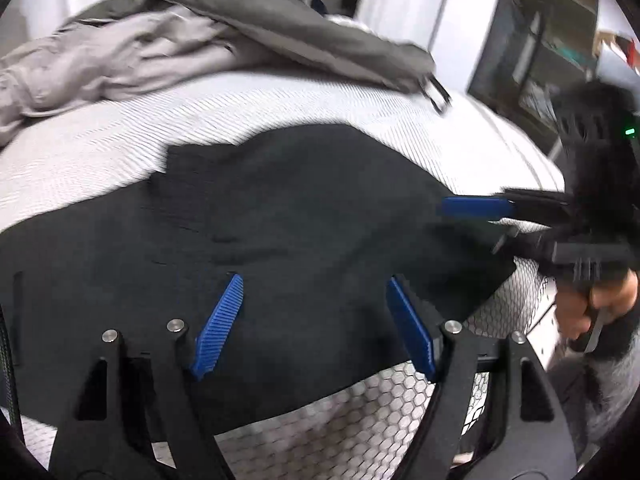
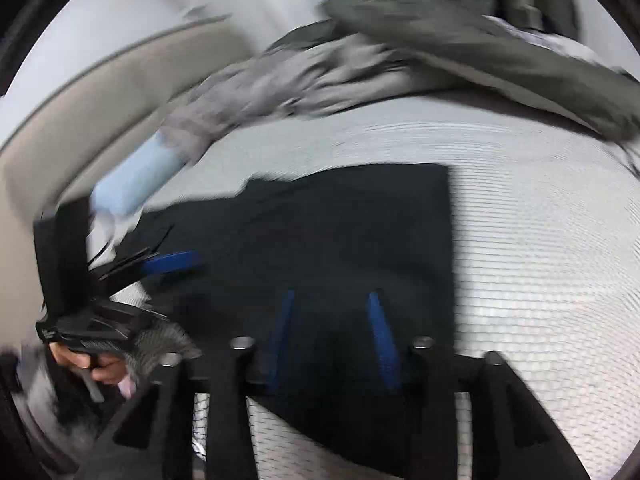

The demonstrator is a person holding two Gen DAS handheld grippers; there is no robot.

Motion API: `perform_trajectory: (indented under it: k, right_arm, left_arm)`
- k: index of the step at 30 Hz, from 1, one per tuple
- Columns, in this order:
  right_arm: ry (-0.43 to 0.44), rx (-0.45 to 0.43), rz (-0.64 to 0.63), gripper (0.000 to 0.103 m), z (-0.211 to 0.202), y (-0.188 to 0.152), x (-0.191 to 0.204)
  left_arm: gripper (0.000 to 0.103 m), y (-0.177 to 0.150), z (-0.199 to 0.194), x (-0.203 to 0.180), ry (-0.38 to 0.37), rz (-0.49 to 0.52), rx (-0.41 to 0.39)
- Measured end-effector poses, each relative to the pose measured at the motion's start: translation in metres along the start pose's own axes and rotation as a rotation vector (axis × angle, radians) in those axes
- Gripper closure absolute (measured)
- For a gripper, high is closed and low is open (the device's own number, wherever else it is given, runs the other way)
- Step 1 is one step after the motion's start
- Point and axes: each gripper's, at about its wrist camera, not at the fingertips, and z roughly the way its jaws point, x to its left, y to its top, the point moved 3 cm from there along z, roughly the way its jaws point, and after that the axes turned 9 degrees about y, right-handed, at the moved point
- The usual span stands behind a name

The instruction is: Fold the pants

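Black pants [image 1: 280, 220] lie folded flat on the white patterned mattress [image 1: 120, 136]; they also show in the right wrist view [image 2: 340, 232]. My left gripper [image 1: 316, 292] is open just above the near part of the pants, blue pads apart, holding nothing. My right gripper [image 2: 332, 304] is open over the pants' near edge, empty. It shows from the side in the left wrist view [image 1: 476, 208] at the pants' right edge. The left gripper shows in the right wrist view [image 2: 172, 262] at the pants' left side. Both views are motion-blurred.
A heap of grey clothes [image 1: 100, 60] and a dark olive garment [image 1: 280, 20] lie at the far side of the mattress. A light blue item [image 2: 132, 184] lies left of the pants. The mattress edge [image 1: 540, 160] drops off at right.
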Motion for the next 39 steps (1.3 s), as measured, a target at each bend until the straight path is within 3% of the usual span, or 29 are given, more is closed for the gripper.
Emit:
perform_trajectory:
  k: [3,5,8,11,14,16,18,20,23,25,26,29,32,35,37,39]
  right_arm:
    - [-0.059,0.115,-0.036,0.052,0.038,-0.010,0.007]
    - [-0.100,0.138,-0.071,0.051,0.044,-0.015,0.004]
    - [-0.218,0.136,-0.098,0.051,0.027,-0.024,-0.011]
    - [-0.356,0.122,-0.077,0.046,0.007,-0.032,-0.037]
    - [-0.319,0.117,0.056,0.042,-0.009,-0.034,-0.055]
    - [-0.339,0.096,0.009,0.042,-0.017,-0.025,-0.043]
    - [-0.298,0.032,-0.063,0.042,-0.021,-0.010,-0.019]
    - [-0.248,0.021,-0.078,0.039,-0.014,0.001,-0.012]
    - [-0.171,0.078,-0.055,0.039,0.024,0.012,-0.017]
    - [-0.195,0.159,-0.065,0.039,0.051,0.008,-0.032]
    - [-0.209,0.154,-0.076,0.040,0.055,0.008,-0.037]
    - [-0.255,0.153,-0.077,0.040,0.036,0.001,-0.057]
    - [-0.347,0.137,-0.043,0.039,0.016,-0.002,-0.079]
    - [-0.275,0.083,0.071,0.040,-0.008,0.002,-0.098]
    - [-0.255,0.037,0.048,0.040,-0.012,0.015,-0.088]
    - [-0.214,0.016,0.027,0.040,-0.005,0.029,-0.074]
  left_arm:
    - [0.037,-0.009,0.016,-0.004,0.087,0.047,0.039]
    - [0.038,-0.016,0.017,-0.001,0.083,0.086,0.065]
    - [0.045,-0.025,0.011,0.011,0.043,0.115,0.073]
    - [0.045,-0.031,0.001,0.016,0.050,0.155,0.068]
    - [0.045,-0.032,-0.016,0.018,0.072,0.163,0.079]
    - [0.045,-0.023,-0.033,0.024,0.066,0.123,0.035]
    - [0.045,-0.008,-0.038,0.025,0.061,0.083,-0.017]
    - [0.045,0.005,-0.031,0.023,0.068,0.060,-0.033]
    - [0.045,0.019,0.002,0.017,0.094,0.069,0.016]
    - [0.045,0.018,0.022,0.019,0.124,0.090,0.065]
    - [0.045,0.014,0.028,0.023,0.110,0.099,0.078]
    - [0.041,0.007,0.022,0.035,0.051,0.093,0.081]
    - [0.041,-0.003,0.014,0.040,0.101,0.138,0.095]
    - [0.041,0.001,-0.002,0.043,0.111,0.112,0.057]
    - [0.041,0.017,-0.011,0.042,0.089,0.069,-0.005]
    - [0.041,0.035,-0.005,0.041,0.117,0.049,-0.031]
